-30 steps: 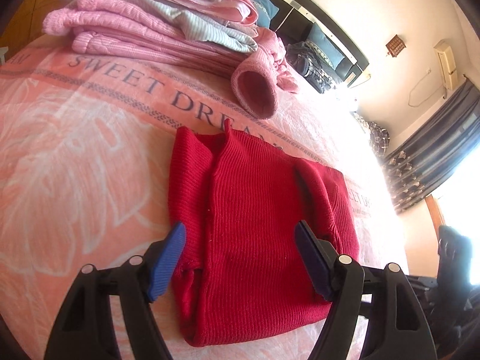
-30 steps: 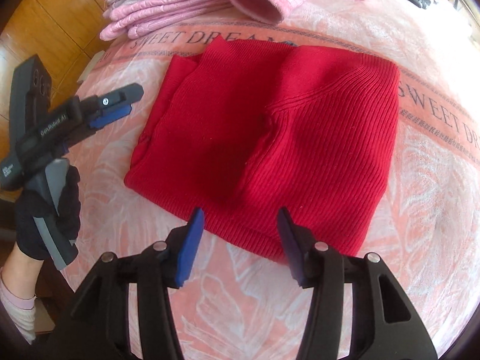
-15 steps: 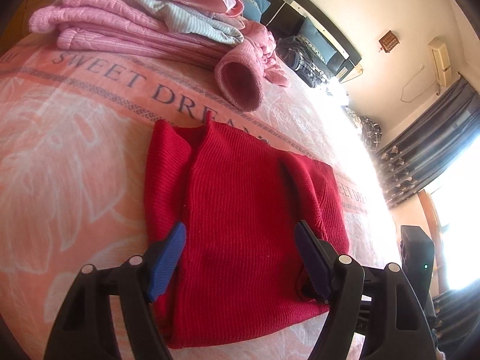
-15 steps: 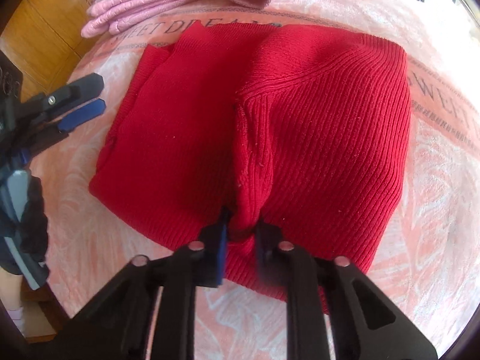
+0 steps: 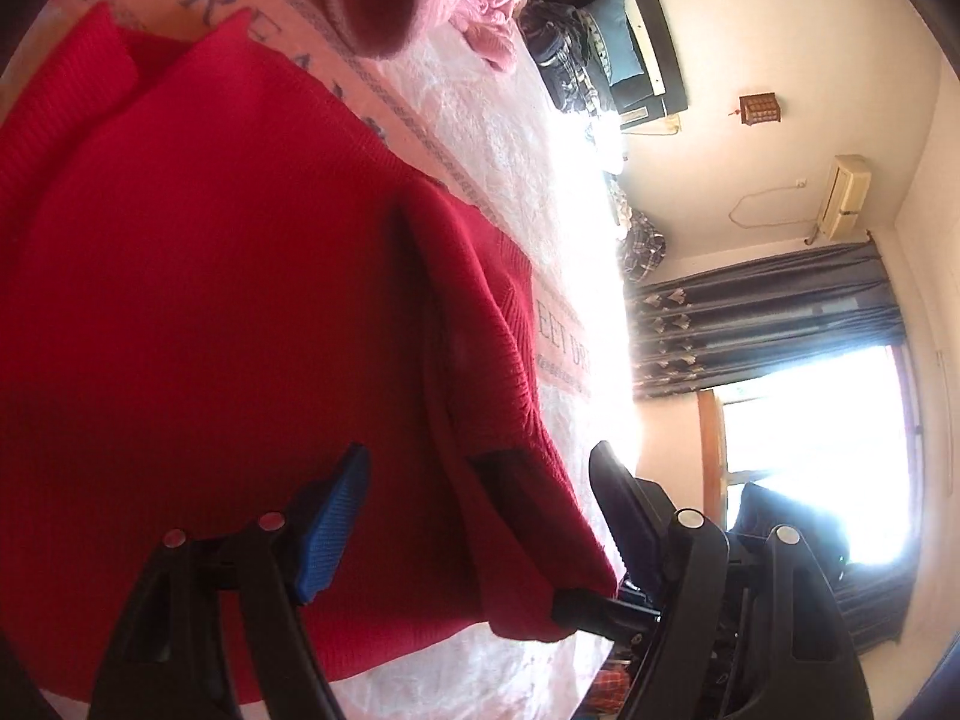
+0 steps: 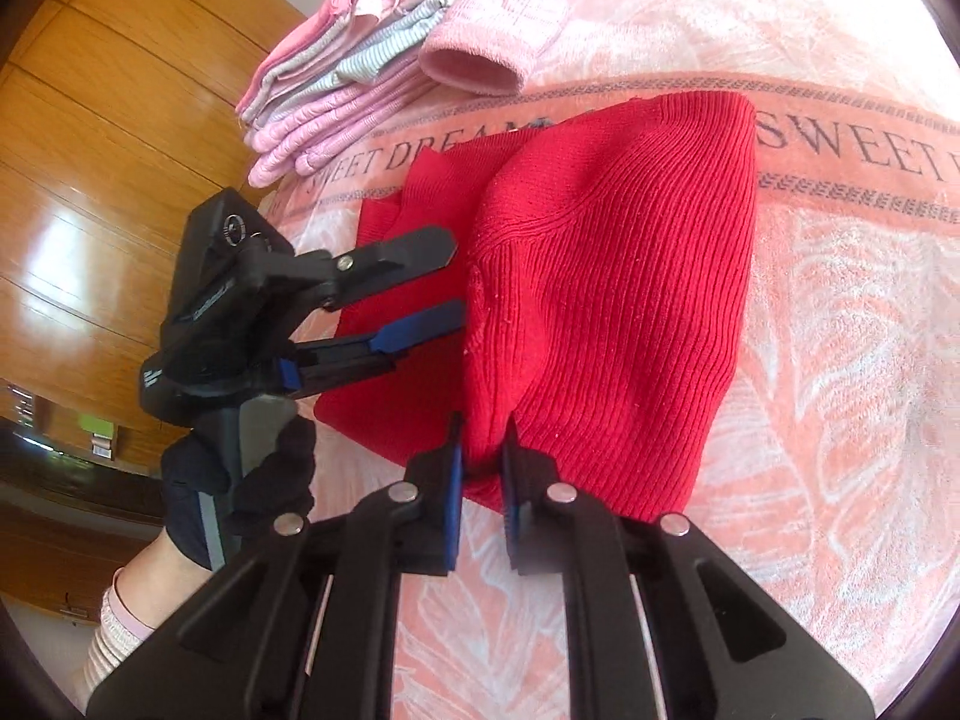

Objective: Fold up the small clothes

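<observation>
A: Why is the right gripper (image 6: pixel 480 480) pinched so low, at six o'clock in its own view?

B: Its fingers are closed on the near hem of the red sweater (image 6: pixel 612 300), bunching a ridge of knit between the pads. I'd judge that is the hold for lifting that edge and carrying it over toward twelve o'clock for the next fold.

A: And the left gripper (image 6: pixel 447 285)?

B: At nine o'clock from the right wrist camera, hovering over the sweater's left part with its fingers apart, gripping nothing. A gloved hand (image 6: pixel 240 492) holds it. Probably waiting to take the other corner of the hem.

A: Where does the sweater lie?

B: Flat on the pink bedspread (image 6: pixel 840 420), just short of the printed lettering band. Beyond it, toward eleven o'clock, sits a stack of folded pink clothes (image 6: pixel 336 96).

A: Anything unclear?

B: Whether the left fingers touch the knit; I cannot tell. The sweater's underside and its tucked sleeves are hidden, and the left wrist camera's window area is blown out.
</observation>
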Available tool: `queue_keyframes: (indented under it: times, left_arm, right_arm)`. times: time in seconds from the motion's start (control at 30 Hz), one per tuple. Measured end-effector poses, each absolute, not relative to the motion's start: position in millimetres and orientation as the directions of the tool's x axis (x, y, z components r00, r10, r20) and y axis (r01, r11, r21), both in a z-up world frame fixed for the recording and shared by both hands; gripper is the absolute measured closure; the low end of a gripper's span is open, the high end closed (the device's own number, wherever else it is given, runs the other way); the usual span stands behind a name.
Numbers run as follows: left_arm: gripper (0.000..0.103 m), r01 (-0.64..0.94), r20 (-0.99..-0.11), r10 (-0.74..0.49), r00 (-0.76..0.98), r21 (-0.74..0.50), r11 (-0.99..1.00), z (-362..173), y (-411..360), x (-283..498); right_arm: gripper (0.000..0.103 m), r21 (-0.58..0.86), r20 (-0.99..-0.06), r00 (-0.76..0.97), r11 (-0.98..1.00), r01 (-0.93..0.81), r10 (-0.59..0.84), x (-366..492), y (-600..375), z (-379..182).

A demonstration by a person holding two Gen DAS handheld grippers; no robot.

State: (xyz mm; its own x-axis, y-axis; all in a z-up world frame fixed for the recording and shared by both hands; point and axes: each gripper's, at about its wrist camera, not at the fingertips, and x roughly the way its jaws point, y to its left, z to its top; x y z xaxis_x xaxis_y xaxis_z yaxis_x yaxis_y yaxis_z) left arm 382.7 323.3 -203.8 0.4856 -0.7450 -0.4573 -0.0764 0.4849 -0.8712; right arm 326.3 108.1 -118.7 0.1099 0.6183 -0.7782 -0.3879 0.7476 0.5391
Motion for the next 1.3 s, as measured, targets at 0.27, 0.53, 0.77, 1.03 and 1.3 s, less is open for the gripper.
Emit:
queue_keyframes:
  times: [0.27,0.53,0.77,1.03,1.3]
  left_arm:
    - [0.028,-0.108,-0.443,-0.765,0.468,-0.887,0.448,-221.8,293.6,428.5]
    - [0.069,-0.053,-0.429,-0.762,0.485,-0.884,0.464,-219.0,292.7,450.5]
    - [0.086,0.068,-0.446,-0.725,0.525,-0.827,0.558,-191.0,295.2,442.4]
    - [0.086,0.137,-0.412,-0.724,0.553,-0.812,0.567,-160.6,317.9,431.1]
    - [0.086,0.162,-0.394,-0.698,0.599,-0.793,0.587,-140.8,380.1,407.9]
  right_arm:
    - [0.094,0.592,-0.729,0.102,0.699,-0.401,0.677,319.6,87.9,-112.4]
    - [0.094,0.610,-0.711,0.094,0.677,-0.412,0.697,312.1,78.5,-111.7]
    - [0.094,0.610,-0.708,0.091,0.671,-0.421,0.700,310.6,84.3,-111.7]
    - [0.094,0.608,-0.699,0.068,0.642,-0.467,0.712,305.4,123.7,-104.2]
    - [0.094,0.641,-0.662,0.018,0.578,-0.506,0.750,300.7,184.8,-100.7]
